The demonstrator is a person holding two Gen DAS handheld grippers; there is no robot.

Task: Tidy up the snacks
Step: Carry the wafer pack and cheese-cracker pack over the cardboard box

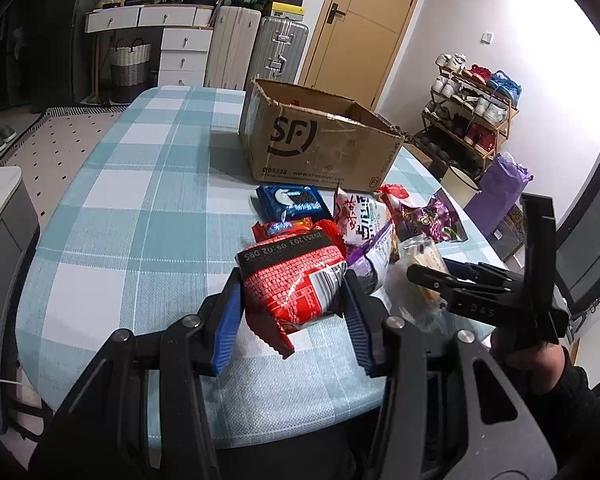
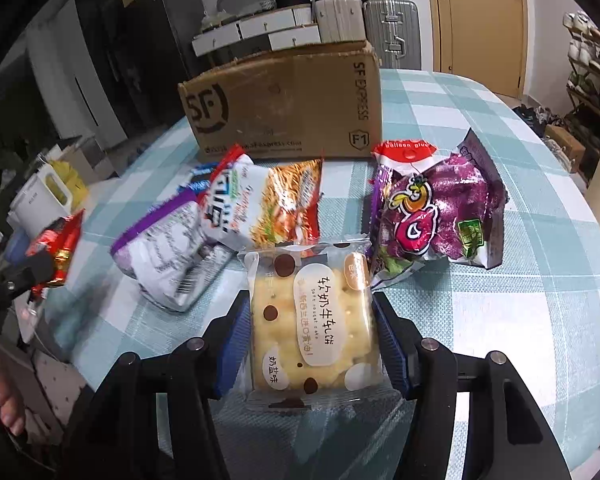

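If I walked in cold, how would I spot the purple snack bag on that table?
Find the brown SF cardboard box on the checked tablecloth; snacks lie scattered in front of it. The purple snack bag lies off the box's front right corner, seen from the right gripper, just beyond the cracker pack it clamps. It alone shows a cartoon bird and a red top edge.

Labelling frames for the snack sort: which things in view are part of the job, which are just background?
Job:
left gripper, shut on red packet
right gripper, shut on nougat cracker pack
purple snack bag
noodle snack bag
blue cookie pack
cardboard box

Background:
suitcases
shoe rack
door
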